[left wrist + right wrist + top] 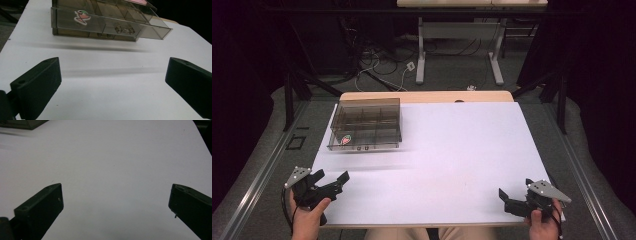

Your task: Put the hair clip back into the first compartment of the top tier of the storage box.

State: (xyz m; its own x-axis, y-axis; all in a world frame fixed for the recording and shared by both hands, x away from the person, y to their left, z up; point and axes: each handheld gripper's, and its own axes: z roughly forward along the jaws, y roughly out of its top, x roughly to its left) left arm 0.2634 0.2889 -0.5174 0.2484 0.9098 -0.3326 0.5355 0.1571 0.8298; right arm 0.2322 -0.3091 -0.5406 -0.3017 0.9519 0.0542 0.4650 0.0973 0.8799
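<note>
Where the white desk [437, 150] carries it, a smoky clear compartment box [366, 125] with a red sticker [345, 140] is found toward ten o'clock, its lid shut and its long axis laid from nine to three. From the left hand-held gripper [331, 181], held at seven o'clock with jaws spread wide and empty, the box is seen at about one o'clock, near. The right hand-held gripper [507, 199], likewise open and empty at five o'clock, is placed well apart from it, so the left is judged the nearer.
</note>
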